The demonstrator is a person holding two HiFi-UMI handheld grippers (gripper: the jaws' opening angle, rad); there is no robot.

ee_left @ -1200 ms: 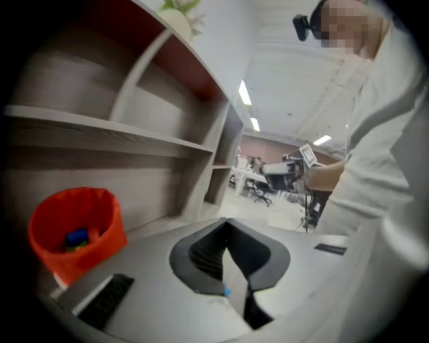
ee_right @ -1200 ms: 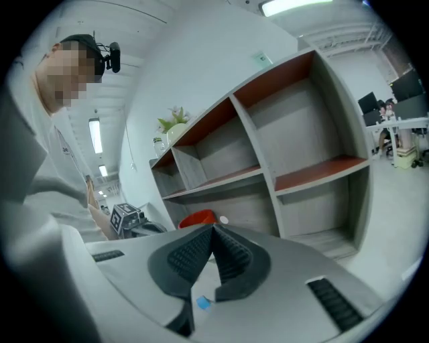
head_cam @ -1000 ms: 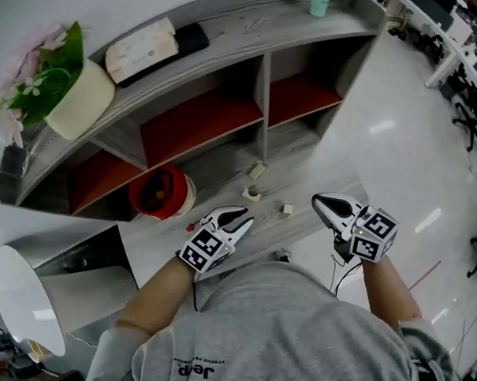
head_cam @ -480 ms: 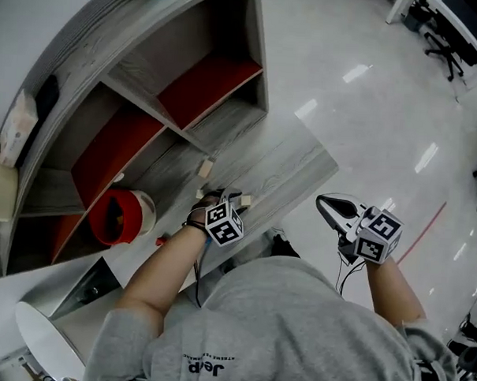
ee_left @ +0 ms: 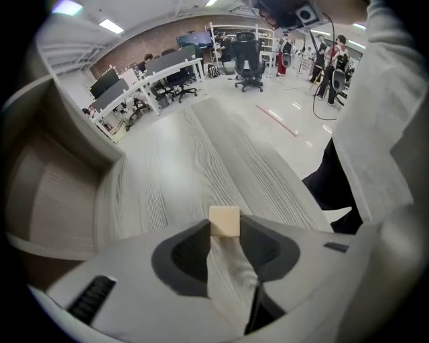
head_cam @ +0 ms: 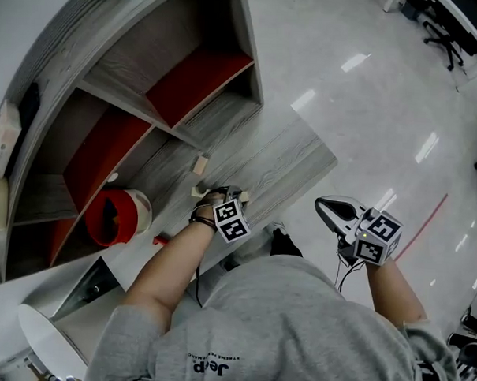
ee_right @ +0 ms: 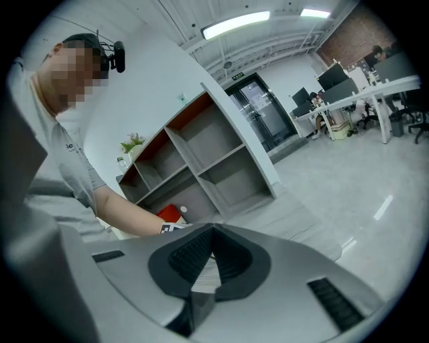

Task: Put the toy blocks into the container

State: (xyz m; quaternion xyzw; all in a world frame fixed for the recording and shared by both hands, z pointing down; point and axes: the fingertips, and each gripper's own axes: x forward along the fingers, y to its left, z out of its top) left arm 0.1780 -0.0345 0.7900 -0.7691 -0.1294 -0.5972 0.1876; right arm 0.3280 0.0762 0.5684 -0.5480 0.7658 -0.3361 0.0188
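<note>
**A:** Head view first. The left claw (head_cam: 222,205) is down on the desk (head_cam: 291,160) at the centre of the frame, pointing steeply down. The hand and marker cube cover its tips from up here.

**B:** Where's the container (head_cam: 143,213)?

**A:** It's the red one, to the lower left of that claw and well apart from it. It sits on the same desk, in front of the shelf (head_cam: 172,80). A loose block (head_cam: 198,165) lies just up and left of the claw, not touching it.

**B:** And the right claw (head_cam: 336,210)?

**A:** Right of centre, past the desk edge with the floor behind it, jaws together.

**B:** Over to the left gripper view.

**A:** There's the block (ee_left: 224,221), just below the middle of the frame, standing on the wood right at the jaw tips. The jaws have just been closing. Now one tip sits against its left face and the other against its right, so the claw is gripping the block. Only the front of the jaws is on it, and bare desk shows in the gap behind.

**B:** Right gripper view?

**A:** The tips meet just below the middle of the frame with nothing between them, so that claw is closed and empty. Beyond it the shelf (ee_right: 201,161) fills the centre. The container (ee_right: 171,213) shows as a red patch left of centre. The person's arm (ee_right: 124,211) reaches in from the left towards the desk.
</note>
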